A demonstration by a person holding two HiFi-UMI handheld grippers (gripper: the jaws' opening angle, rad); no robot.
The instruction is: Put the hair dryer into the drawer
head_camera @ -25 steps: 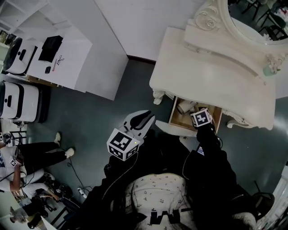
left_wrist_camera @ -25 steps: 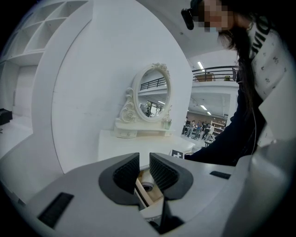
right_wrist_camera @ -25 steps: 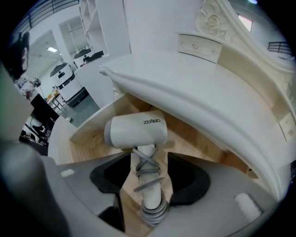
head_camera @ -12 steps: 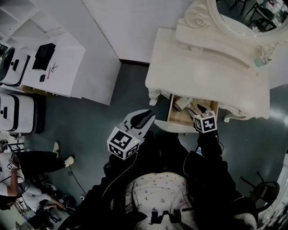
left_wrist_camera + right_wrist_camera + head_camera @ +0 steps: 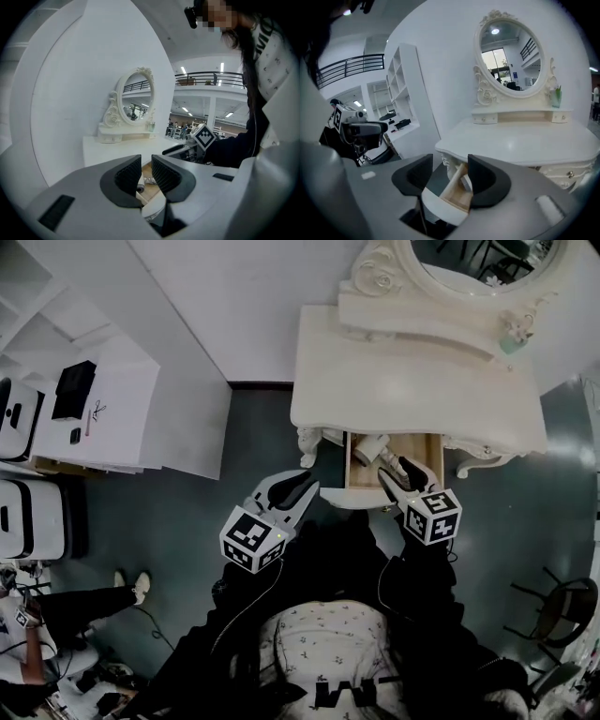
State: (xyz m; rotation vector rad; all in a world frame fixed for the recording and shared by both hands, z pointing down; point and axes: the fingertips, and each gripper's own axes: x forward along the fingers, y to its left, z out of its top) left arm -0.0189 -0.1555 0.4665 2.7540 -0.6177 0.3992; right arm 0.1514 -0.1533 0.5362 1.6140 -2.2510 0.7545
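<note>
White dressing table point(image 5: 412, 381), drawer point(image 5: 350, 461) open — hair dryer point(image 5: 370, 448) inside; left gripper point(image 5: 302, 486), right gripper point(image 5: 392, 471) both spread.

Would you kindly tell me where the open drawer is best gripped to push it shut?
Grip the drawer by its curved white front panel, coming from the person's side and pinching its top edge. That panel juts clear of the dressing table, and the hair dryer lies further back.

My white hair dryer point(image 5: 369, 448) lies inside the open wooden drawer point(image 5: 364, 480), just ahead of my right gripper point(image 5: 395, 471).
</note>
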